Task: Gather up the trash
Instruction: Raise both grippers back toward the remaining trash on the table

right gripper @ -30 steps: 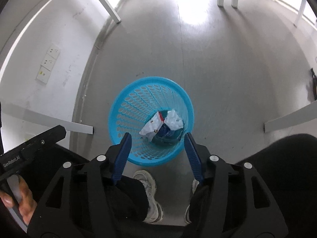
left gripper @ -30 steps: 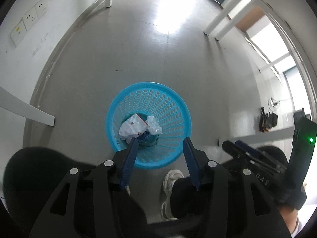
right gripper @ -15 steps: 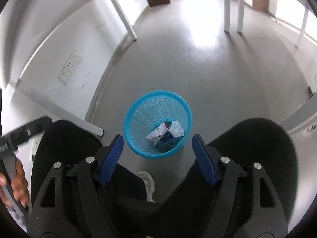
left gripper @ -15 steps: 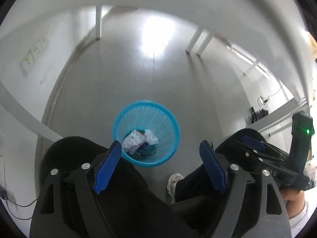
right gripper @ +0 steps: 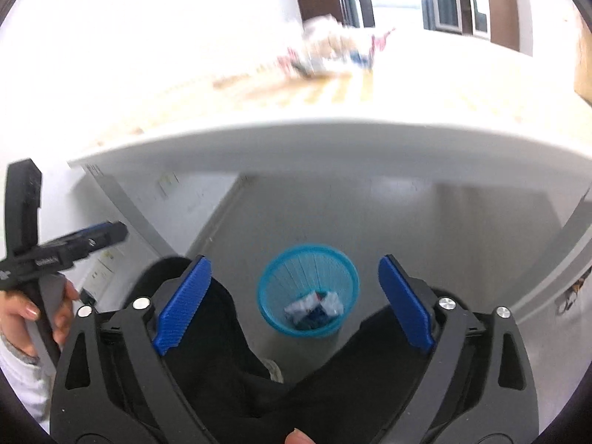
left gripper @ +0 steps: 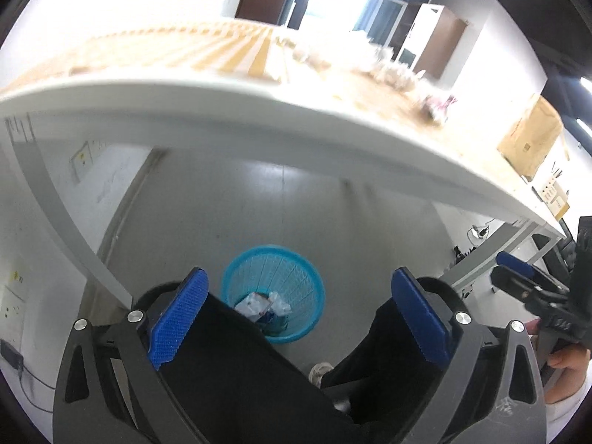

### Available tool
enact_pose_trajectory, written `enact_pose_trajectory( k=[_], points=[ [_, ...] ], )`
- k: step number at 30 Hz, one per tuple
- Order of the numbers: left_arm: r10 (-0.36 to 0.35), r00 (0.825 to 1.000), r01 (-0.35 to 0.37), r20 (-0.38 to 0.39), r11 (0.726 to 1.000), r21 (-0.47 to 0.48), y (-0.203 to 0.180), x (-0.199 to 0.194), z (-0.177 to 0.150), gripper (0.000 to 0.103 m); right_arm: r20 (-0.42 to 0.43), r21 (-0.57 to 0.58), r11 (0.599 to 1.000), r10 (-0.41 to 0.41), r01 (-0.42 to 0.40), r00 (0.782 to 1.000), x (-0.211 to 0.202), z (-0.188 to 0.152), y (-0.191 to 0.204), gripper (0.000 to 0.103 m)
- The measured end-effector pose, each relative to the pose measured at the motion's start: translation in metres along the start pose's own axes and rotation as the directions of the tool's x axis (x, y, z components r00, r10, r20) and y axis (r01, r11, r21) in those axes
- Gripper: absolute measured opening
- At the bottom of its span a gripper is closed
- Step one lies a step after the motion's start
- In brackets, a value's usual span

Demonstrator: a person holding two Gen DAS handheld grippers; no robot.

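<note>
A blue mesh waste basket [left gripper: 296, 270] stands on the grey floor under the table, also in the right wrist view [right gripper: 310, 262]. Crumpled white and blue wrappers [left gripper: 262, 305] lie in it, seen too in the right wrist view [right gripper: 314, 305]. More trash [left gripper: 392, 70] lies blurred on the tabletop, and in the right wrist view [right gripper: 333, 51]. My left gripper [left gripper: 299, 318] is open and empty, high above the basket. My right gripper [right gripper: 294, 298] is open and empty, also high above it.
The white table edge [left gripper: 296, 111] crosses both views above the basket. A cardboard box [left gripper: 529, 137] sits at the table's right end. The person's black-clad legs and white shoe [left gripper: 322, 372] are below the grippers. Table legs [left gripper: 55, 207] stand to the left.
Both grippers have risen from just over the basket to above table height and opened wider. The tabletop with its trash has come into view.
</note>
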State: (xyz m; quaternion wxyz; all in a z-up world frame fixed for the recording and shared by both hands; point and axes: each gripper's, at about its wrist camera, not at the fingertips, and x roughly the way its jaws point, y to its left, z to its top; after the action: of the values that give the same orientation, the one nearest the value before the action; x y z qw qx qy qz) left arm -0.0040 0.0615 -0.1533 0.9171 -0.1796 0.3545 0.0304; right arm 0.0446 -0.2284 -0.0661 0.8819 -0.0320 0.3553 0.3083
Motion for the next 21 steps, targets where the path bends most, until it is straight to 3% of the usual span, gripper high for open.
enact_pose_trajectory(
  k=[2, 13, 21],
  points=[
    [-0.004, 0.999, 0.003, 0.032, 1.0, 0.016, -0.006, -0.011, 0.009, 0.097, 0.039, -0.027, 1.0, 0.005, -0.004, 0.999, -0.013, 0.012, 0.01, 0.094],
    [0.004, 0.986, -0.02, 0.166, 0.996, 0.092, -0.031, -0.049, 0.071, 0.097, 0.198, -0.109, 0.994, 0.019, 0.003, 0.98, -0.048, 0.085, 0.026, 0.094],
    [0.022, 0.977, -0.044, 0.214, 0.994, 0.1, -0.04, -0.046, 0.118, 0.097, 0.215, -0.129, 0.991, 0.045, -0.017, 0.976, -0.05, 0.128, 0.013, 0.094]
  ],
)
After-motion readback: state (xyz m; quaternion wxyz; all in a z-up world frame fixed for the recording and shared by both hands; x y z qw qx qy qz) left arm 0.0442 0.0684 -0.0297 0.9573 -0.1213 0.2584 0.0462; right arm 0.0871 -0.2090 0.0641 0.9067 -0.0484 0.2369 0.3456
